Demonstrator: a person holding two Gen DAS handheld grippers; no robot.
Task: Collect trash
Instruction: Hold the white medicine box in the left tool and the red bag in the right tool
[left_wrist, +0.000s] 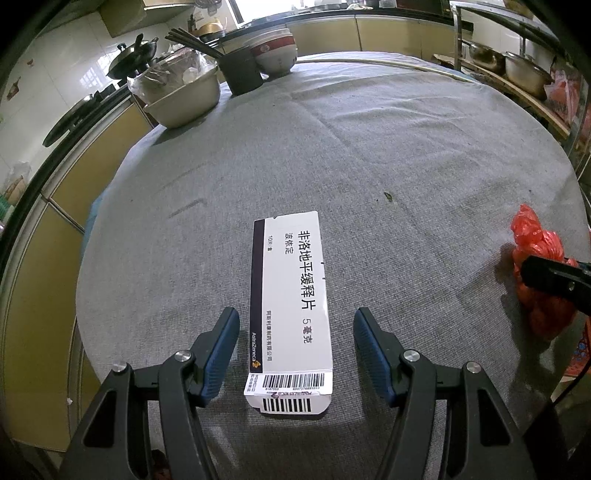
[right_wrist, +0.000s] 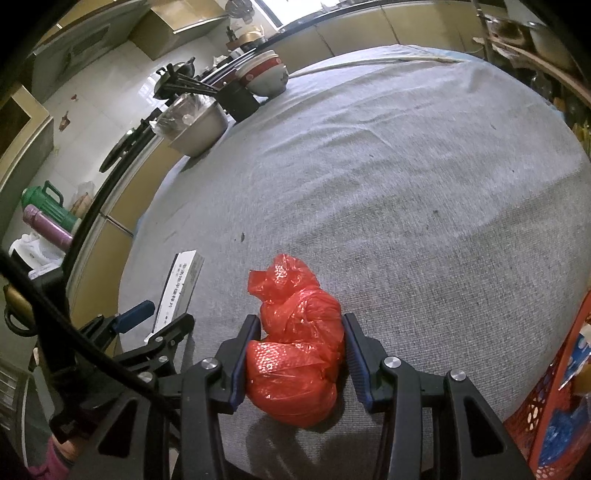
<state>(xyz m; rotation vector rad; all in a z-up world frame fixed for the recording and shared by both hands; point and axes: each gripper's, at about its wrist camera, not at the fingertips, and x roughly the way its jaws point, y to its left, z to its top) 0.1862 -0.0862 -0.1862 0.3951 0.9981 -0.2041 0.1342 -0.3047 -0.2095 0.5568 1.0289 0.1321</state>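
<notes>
Nothing looks collected yet. Our left gripper (left_wrist: 295, 328) stands wide open, the white medicine box (left_wrist: 291, 306) lying between its jaws, untouched. Our right gripper (right_wrist: 300, 334) is half closed, pads against the red plastic bag (right_wrist: 295, 354) between them, not lifted.

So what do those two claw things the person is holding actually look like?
Both tools look the same. The left tool and the right tool each have two black plastic fingers, angular with triangular cut-outs, joined by round silver pivot pins. Each fingertip carries a ribbed dark blue pad. A black cable runs past the left tool.
</notes>
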